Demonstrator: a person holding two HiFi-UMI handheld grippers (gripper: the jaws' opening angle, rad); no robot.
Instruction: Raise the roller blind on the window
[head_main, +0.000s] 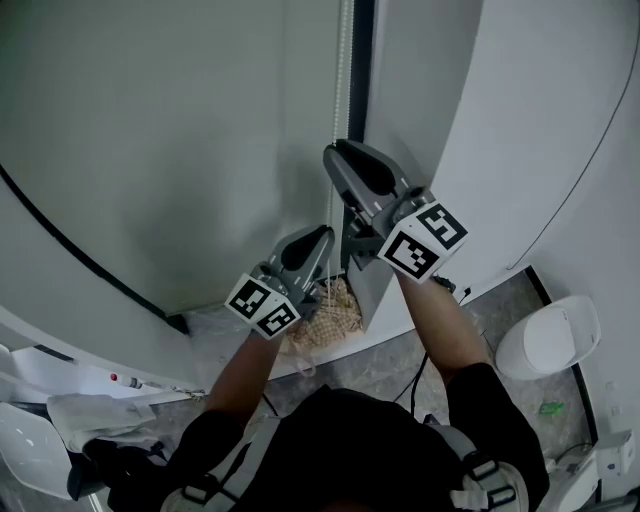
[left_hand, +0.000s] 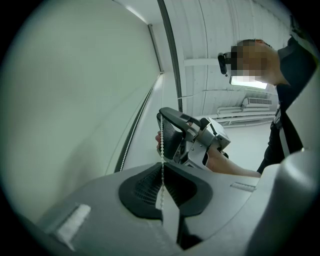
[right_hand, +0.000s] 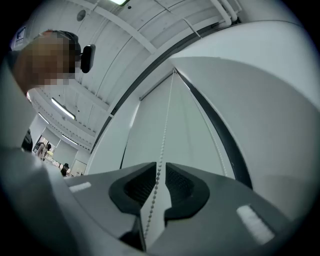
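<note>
A tan woven thing (head_main: 325, 318) lies at the far edge of the floor (head_main: 370, 360). A white rounded container (head_main: 548, 338) stands toward its right edge.

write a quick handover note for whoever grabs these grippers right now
Left gripper: shut on the bead chain, the lower of the two.
Right gripper: open, higher up, with the chain running between its jaws but not pinched.
Blind: beside the chain; how far up it is can't be told.
Done: chain caught by the left.
Left to do: probably close the right on the chain, then pull hand over hand.
</note>
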